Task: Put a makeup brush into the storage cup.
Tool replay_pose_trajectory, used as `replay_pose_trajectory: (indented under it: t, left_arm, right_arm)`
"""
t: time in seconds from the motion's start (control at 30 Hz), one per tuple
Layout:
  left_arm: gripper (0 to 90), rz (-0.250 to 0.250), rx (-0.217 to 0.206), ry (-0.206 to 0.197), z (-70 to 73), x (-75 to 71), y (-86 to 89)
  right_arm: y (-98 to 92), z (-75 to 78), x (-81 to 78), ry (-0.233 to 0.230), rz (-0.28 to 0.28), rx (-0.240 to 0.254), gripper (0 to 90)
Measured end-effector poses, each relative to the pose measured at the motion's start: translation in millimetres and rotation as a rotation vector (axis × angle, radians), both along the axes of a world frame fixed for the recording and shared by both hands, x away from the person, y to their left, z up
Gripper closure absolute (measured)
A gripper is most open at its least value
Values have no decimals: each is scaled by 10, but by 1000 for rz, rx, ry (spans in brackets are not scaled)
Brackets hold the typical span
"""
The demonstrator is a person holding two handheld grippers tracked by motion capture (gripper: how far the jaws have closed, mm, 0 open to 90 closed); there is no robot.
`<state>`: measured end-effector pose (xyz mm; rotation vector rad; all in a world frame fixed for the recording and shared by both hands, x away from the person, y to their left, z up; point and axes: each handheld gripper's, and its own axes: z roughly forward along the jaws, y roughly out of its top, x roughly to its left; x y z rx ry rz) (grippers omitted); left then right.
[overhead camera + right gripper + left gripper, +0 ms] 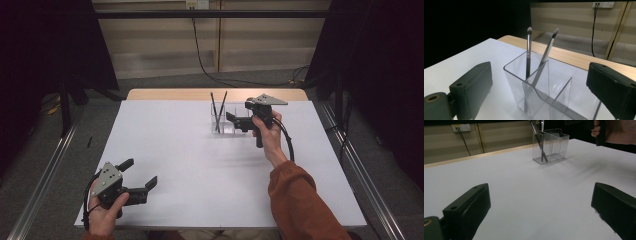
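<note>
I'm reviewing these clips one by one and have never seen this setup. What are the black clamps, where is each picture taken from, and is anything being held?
No robot here: a person holds a hand-operated two-jaw gripper in each hand. The high view looks down from above the person's side of the white table. The other two pictures come from small cameras riding on the grippers, each looking out between its own two black jaws.

The left gripper sits near the table's front edge, jaws wide apart with nothing between them. The right gripper is farther back, beside a clear plastic organizer split into compartments. Its jaws are open too, and grip nothing.

Two makeup brushes stand leaning in one end compartment, bristles up. The other compartments look empty. Nothing else lies on the table.
</note>
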<state>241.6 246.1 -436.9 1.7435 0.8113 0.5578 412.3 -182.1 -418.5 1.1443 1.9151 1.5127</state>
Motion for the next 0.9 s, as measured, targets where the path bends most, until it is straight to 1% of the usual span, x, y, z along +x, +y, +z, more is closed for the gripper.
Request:
replay_pose_trajectory:
  t: [0.27, 0.4, 0.5, 0.53, 0.73, 0.77, 0.83, 0.9]
  left_arm:
    - [24, 4, -5, 0, 5, 1, 10]
    - [24, 10, -12, -6, 6, 9, 6]
    - [24, 9, -19, -8, 7, 18, 5]
    - [24, 9, -20, -8, 7, 20, 6]
    - [24, 18, -40, -5, 2, 32, 2]
    - [24, 17, -38, -4, 0, 33, 3]
    - [24, 23, -41, -3, -1, 35, 3]
    - [24, 26, -44, -4, -3, 38, 6]
  right_arm:
    - [-121, 25, -153, -17, 1, -3, 47]
    - [-201, 34, -228, -23, -24, -5, 21]
    - [-258, 35, -288, -21, -33, 9, 0]
    - [-272, 32, -311, -28, -40, 8, 0]
    - [-358, 47, -438, -30, -49, -15, 0]
    - [-381, 59, -463, -33, -53, -6, 2]
    - [-430, 68, -515, -51, -65, -5, 4]
    - [-471, 63, -561, -43, -63, 3, 5]
